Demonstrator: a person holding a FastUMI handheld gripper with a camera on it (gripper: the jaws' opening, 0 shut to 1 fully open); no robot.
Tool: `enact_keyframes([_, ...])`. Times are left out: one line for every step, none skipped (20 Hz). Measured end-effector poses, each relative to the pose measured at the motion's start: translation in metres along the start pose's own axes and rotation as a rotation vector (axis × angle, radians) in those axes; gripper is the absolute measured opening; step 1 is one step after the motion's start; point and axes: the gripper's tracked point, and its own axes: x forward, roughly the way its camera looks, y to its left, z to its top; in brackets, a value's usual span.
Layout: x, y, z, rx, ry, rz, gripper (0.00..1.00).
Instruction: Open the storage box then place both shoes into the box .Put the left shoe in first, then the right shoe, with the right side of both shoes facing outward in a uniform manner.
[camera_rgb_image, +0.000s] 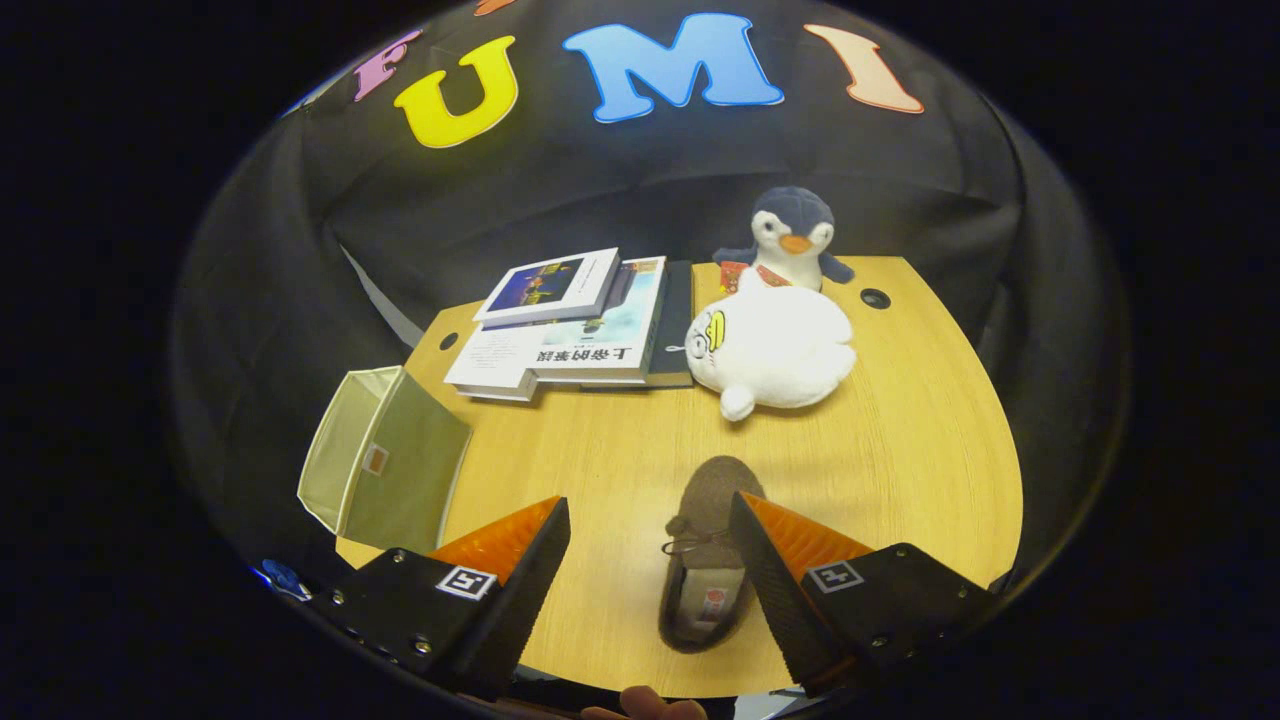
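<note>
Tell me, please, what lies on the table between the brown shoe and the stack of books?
In the gripper view, only bare wooden table lies between the brown shoe and the books. The gripper is open.

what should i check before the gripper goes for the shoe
1. Gripper open: ok, fingers apart.
2. Brown shoe between the fingers: ok, close by one finger.
3. Storage box open: ok, at the table's edge, opening towards the table.
4. Left or right shoe: cannot tell.
5. Second shoe located: cannot tell.
6. White plush and books out of the way: ok, beyond the shoe.
</note>
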Motion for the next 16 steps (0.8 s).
enact_keyframes([0.003,-0.008,-0.008,0.002,0.018,-0.009,0.97])
enact_keyframes([0.006,-0.014,-0.017,0.006,0.04,-0.02,0.97])
enact_keyframes([0.008,-0.02,-0.026,0.008,0.059,-0.025,0.97])
enact_keyframes([0.011,-0.027,-0.035,0.008,0.08,-0.033,0.97])
enact_keyframes([0.013,-0.032,-0.042,0.007,0.096,-0.041,0.97])
enact_keyframes([0.016,-0.039,-0.051,0.005,0.116,-0.056,0.97])
enact_keyframes([0.019,-0.045,-0.061,0.004,0.141,-0.069,0.97])
enact_keyframes([0.022,-0.05,-0.068,0.005,0.16,-0.075,0.97])
enact_keyframes([0.024,-0.053,-0.074,0.007,0.177,-0.081,0.97])
enact_keyframes([0.028,-0.058,-0.08,0.007,0.192,-0.09,0.97])
enact_keyframes([0.027,-0.063,-0.092,0.009,0.208,-0.095,0.97])
enact_keyframes([0.031,-0.066,-0.098,0.013,0.227,-0.098,0.97])
enact_keyframes([0.035,-0.07,-0.102,0.023,0.244,-0.105,0.97])
enact_keyframes([0.04,-0.072,-0.104,0.034,0.253,-0.103,0.97])
enact_keyframes([0.045,-0.075,-0.106,0.045,0.261,-0.111,0.97])
enact_keyframes([0.051,-0.08,-0.108,0.047,0.269,-0.121,0.97])
